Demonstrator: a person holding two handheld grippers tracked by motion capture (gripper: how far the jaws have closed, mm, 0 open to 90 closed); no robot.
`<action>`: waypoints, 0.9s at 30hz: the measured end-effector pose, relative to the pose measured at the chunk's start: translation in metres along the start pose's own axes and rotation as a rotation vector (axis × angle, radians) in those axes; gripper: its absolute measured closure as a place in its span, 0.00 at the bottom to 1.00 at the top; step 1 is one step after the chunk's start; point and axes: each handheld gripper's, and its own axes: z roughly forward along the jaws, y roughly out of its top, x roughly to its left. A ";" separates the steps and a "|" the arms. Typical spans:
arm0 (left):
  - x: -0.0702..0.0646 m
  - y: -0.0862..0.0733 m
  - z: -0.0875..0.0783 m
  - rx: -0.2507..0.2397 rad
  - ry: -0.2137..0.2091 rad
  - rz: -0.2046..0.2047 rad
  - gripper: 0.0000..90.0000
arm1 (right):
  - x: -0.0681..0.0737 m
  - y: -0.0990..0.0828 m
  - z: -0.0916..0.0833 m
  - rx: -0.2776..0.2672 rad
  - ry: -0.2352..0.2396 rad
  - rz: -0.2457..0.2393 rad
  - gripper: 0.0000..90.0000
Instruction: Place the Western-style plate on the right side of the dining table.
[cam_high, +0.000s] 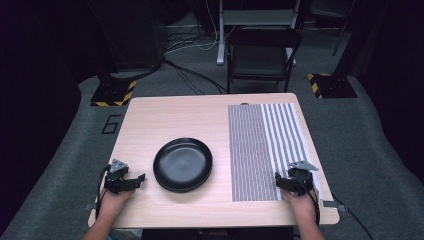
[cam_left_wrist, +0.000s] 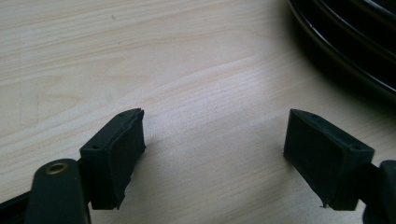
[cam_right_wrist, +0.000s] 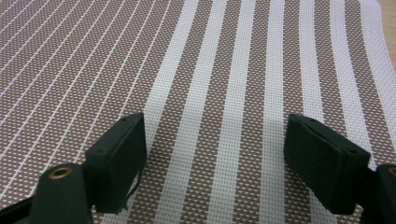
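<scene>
Black plate (cam_high: 182, 164) at table (cam_high: 165, 117) centre-front, just left of striped placemat (cam_high: 265, 150); looks rigid, glossy, likely slippery, breakable. Grip at rim. Left gripper (cam_high: 137, 179) spread, empty, beside plate. Right gripper (cam_high: 280, 182) spread, empty, over placemat.

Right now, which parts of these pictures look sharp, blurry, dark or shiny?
High view: the table is brightly lit, the room around it dark, the black plate faintly shiny. Left gripper view: wood grain sharp, plate rim glinting. Right gripper view: striped mat crisp, near fingers soft.
</scene>
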 end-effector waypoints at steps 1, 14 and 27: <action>0.000 0.000 0.000 0.001 0.002 -0.001 0.24 | 0.000 0.000 0.000 -0.001 0.010 -0.006 0.26; -0.002 0.005 -0.006 0.018 -0.016 -0.029 0.37 | 0.012 0.012 -0.008 -0.024 0.011 0.052 0.34; -0.012 0.015 -0.017 -0.030 -0.047 -0.071 0.45 | 0.031 0.026 -0.019 -0.062 0.091 0.043 0.37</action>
